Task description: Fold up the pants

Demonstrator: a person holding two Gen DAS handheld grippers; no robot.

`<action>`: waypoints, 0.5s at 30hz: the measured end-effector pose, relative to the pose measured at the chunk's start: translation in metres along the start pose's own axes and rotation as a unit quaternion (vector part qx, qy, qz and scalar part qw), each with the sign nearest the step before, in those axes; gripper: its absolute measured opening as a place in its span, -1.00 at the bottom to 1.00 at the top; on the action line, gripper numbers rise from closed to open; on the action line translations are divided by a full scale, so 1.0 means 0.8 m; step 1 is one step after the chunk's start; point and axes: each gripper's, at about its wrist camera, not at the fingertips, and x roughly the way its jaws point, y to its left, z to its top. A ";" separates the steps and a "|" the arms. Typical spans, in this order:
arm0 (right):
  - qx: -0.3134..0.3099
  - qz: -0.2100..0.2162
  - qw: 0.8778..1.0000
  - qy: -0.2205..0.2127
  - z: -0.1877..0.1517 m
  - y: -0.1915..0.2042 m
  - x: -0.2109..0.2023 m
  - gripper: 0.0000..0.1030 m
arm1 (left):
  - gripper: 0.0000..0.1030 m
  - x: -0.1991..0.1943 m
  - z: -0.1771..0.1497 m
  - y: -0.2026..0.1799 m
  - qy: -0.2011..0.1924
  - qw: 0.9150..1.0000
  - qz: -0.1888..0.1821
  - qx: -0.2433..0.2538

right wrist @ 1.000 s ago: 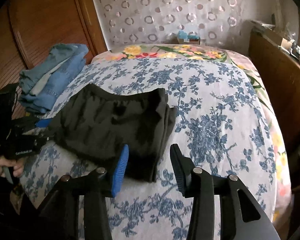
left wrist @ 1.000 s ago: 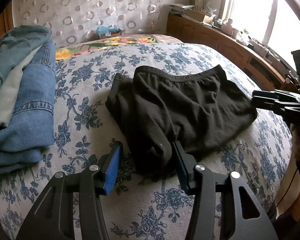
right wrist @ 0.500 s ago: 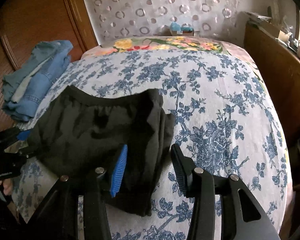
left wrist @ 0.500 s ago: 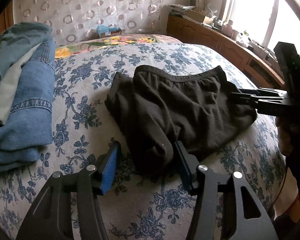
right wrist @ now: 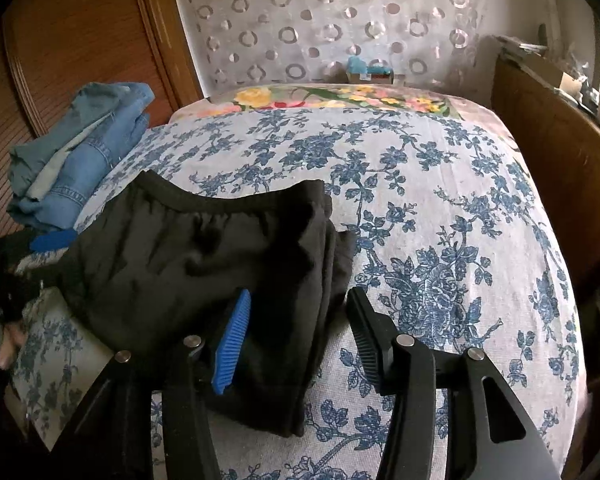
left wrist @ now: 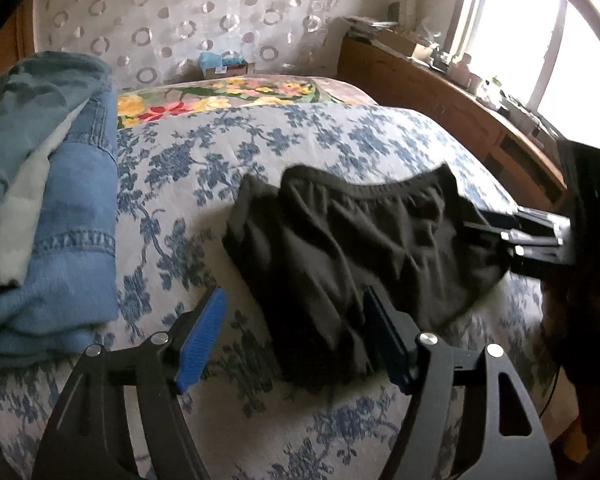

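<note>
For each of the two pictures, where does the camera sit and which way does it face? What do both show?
Left wrist view: on the left tool, looking down across the bed; the right tool shows at right.
Right wrist view: on the right tool, facing the headboard wall; the left tool and a hand show at left.
Both show the black pants and the folded jeans. Both tools' jaws have just been opening, fabric between them.

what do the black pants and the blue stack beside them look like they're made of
Black pants: soft matte knit, probably cotton jersey; they drape in loose wrinkles, with a gathered elastic waistband. Blue stack: denim, judging by the faded blue twill look and stitched seams; a paler cloth is tucked between the layers, fabric unclear.
</note>
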 end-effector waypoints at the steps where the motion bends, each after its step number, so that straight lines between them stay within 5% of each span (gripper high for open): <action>1: -0.001 -0.001 1.000 0.000 0.000 0.001 0.000 0.02 | 0.40 0.001 0.004 0.001 -0.001 1.000 0.001 0.000; 15: 0.009 -0.008 1.000 0.011 0.012 0.000 0.003 0.03 | 0.28 0.047 0.034 0.020 0.024 1.000 0.004 -0.016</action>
